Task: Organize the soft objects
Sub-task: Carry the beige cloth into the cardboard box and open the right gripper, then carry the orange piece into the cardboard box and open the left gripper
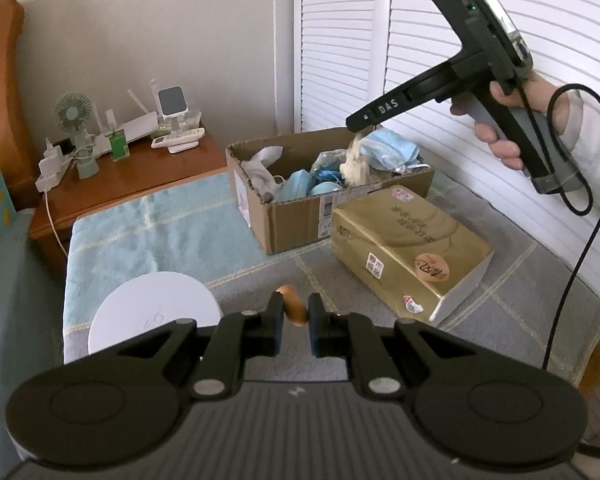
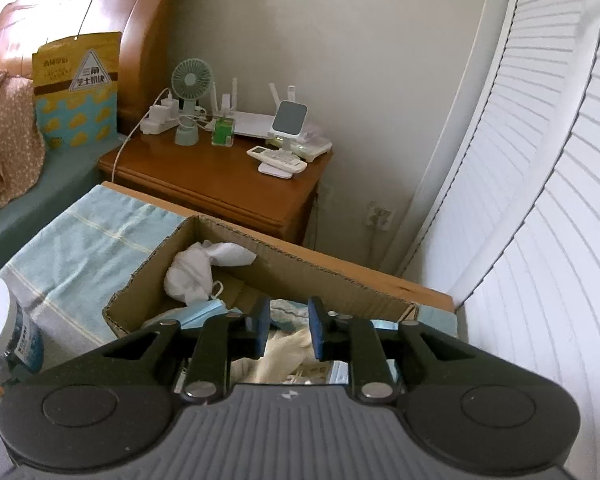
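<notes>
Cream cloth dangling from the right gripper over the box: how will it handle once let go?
The cream cloth hangs crumpled and limp from the right gripper, so it is likely floppy and light. It should probably drop and slump onto the face masks in the cardboard box without rolling. Its loose folds might snag a fingertip.

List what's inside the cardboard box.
Inside the cardboard box: blue face masks, a white bundled cloth, and a cream cloth hanging beneath the right gripper. Whatever lies under this pile is covered.
</notes>
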Demonstrator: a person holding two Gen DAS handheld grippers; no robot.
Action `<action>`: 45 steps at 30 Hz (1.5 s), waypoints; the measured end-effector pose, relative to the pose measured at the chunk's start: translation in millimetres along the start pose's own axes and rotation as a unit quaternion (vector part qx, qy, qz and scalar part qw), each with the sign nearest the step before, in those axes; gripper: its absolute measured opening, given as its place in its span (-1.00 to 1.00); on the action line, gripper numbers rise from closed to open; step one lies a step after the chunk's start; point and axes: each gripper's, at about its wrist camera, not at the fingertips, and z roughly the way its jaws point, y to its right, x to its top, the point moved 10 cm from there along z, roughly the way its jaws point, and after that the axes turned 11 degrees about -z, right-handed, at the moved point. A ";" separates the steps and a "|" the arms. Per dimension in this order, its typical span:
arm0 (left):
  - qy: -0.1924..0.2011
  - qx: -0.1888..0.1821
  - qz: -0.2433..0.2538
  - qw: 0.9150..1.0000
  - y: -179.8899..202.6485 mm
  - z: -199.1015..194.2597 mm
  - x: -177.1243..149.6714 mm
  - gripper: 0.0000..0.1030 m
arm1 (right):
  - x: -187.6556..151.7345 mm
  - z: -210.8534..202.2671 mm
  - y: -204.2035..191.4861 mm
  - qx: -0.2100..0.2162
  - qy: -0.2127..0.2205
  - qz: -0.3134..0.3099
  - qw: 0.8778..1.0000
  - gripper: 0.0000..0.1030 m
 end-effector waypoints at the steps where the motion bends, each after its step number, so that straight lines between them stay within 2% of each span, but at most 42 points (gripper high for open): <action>1: 0.000 0.000 0.001 1.000 1.0 0.3 0.7 -0.79 | -0.3 0.6 0.7 -0.001 0.000 0.002 1.000 -0.29; 3: 0.000 -0.001 0.001 1.000 1.8 0.7 1.4 -0.79 | 0.0 -1.2 1.0 -0.006 0.007 0.002 1.000 0.22; 5: -0.001 0.000 0.001 1.000 1.6 1.6 1.8 -0.79 | 0.6 -6.1 0.6 -0.004 0.017 0.005 1.000 0.39; 7: -0.002 -0.002 0.000 1.000 1.8 2.0 1.7 -0.79 | 0.6 -10.8 0.2 0.002 0.021 0.009 1.000 0.46; 9: -0.003 -0.004 0.000 1.000 2.0 2.6 3.1 -0.79 | 0.4 -17.9 1.1 0.000 0.028 0.015 0.999 0.83; 11: -0.002 -0.005 0.002 1.000 2.8 2.7 5.6 -0.79 | 0.1 -29.2 1.0 0.006 0.047 0.025 0.999 1.00; 17: -0.006 -0.020 0.003 1.000 6.9 7.3 20.3 -0.79 | -17.8 -55.2 -4.9 0.017 0.053 0.055 0.997 1.00; 30: 0.013 -0.043 0.027 0.999 40.6 23.1 68.8 -0.79 | -93.2 -103.0 -24.7 0.006 0.025 0.133 0.991 1.00; 35: 0.013 -0.043 0.039 0.998 51.6 42.2 90.2 -0.79 | -112.5 -119.3 -35.1 0.007 0.022 0.140 0.990 1.00; 37: 0.016 -0.042 0.042 0.998 53.6 51.3 100.1 -0.78 | -116.9 -124.3 -38.6 0.020 0.029 0.150 0.988 1.00; 45: 0.010 -0.020 0.046 0.999 51.0 101.2 137.2 -0.78 | -125.6 -128.4 -39.5 0.031 0.030 0.166 0.985 1.00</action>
